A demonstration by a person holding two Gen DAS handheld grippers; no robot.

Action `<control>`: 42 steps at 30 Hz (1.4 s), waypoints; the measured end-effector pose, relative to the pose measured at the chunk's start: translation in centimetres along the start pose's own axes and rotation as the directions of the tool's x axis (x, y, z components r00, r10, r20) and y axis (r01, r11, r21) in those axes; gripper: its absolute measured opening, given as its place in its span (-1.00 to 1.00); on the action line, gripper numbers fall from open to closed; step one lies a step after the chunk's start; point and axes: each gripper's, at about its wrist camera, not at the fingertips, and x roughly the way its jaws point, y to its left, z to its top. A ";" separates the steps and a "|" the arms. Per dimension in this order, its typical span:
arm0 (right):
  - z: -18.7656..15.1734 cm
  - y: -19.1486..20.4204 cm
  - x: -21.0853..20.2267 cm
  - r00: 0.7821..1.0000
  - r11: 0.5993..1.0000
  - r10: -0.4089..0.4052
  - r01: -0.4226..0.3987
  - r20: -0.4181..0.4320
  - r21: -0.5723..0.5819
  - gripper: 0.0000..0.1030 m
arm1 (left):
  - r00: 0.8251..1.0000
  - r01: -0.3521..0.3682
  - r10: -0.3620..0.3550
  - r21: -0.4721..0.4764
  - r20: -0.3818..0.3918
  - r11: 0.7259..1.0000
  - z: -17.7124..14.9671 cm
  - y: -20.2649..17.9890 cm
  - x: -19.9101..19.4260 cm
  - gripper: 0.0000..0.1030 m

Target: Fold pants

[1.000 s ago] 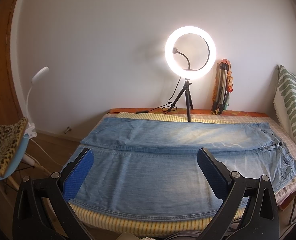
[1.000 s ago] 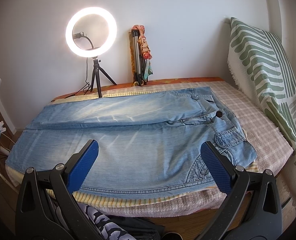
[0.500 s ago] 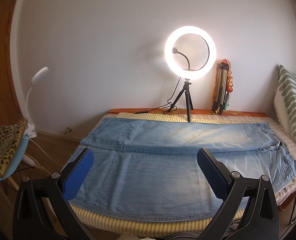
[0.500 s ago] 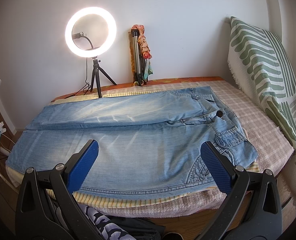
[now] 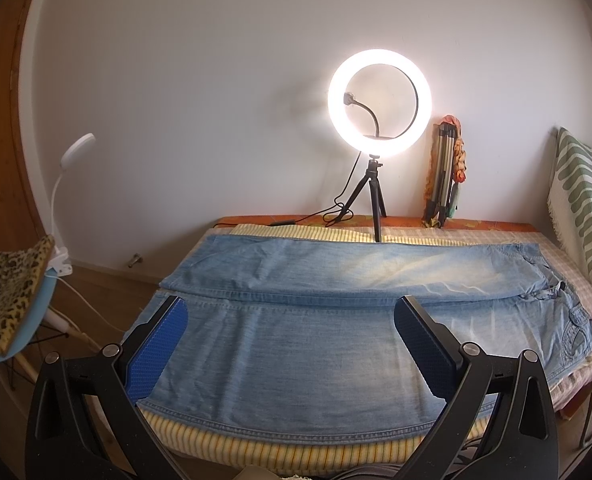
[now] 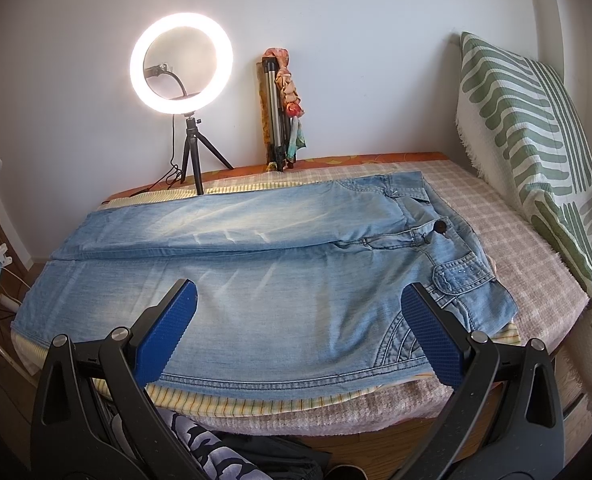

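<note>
Light blue denim pants (image 5: 296,320) lie flat and spread out on a bed, legs side by side running left, waistband with a dark button at the right (image 6: 440,226). My left gripper (image 5: 291,312) is open and empty, held above the near edge toward the leg end. My right gripper (image 6: 296,300) is open and empty, held above the near edge toward the waist end of the pants (image 6: 275,272). Neither touches the fabric.
A lit ring light on a small tripod (image 5: 378,104) and a folded tripod (image 6: 277,112) stand at the bed's far edge by the wall. A green-striped pillow (image 6: 536,132) leans at the right. A blue chair with a leopard cushion (image 5: 11,304) stands left. Dark clothing (image 6: 223,452) lies below the near edge.
</note>
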 end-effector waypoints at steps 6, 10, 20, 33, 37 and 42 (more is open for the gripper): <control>0.0 -0.1 0.0 1.000 1.000 0.003 -0.003 0.000 0.001 1.00 | 1.000 -0.001 0.001 0.001 0.000 1.000 0.0 -0.1 0.1 0.99; 0.0 -0.2 0.1 1.000 1.000 0.005 -0.005 -0.002 0.002 1.00 | 1.000 -0.005 0.005 0.006 -0.003 1.000 -0.1 -0.1 0.3 0.99; 1.3 0.6 1.4 0.997 0.997 0.073 -0.073 -0.001 -0.025 1.00 | 1.000 -0.025 0.026 0.022 -0.018 0.999 0.2 0.5 1.9 0.99; 7.7 1.2 7.1 0.986 0.973 0.146 -0.159 -0.084 -0.166 1.00 | 0.992 -0.082 0.093 0.122 -0.090 0.989 1.9 4.2 7.3 0.99; 10.0 1.6 10.0 0.983 0.964 0.154 -0.171 -0.095 -0.206 1.00 | 0.989 -0.077 0.094 0.137 -0.117 0.987 2.8 5.5 9.7 0.99; 13.3 2.8 14.1 0.976 0.949 0.182 -0.205 -0.117 -0.238 1.00 | 0.986 -0.029 0.049 0.126 -0.162 0.992 4.1 6.4 13.1 0.97</control>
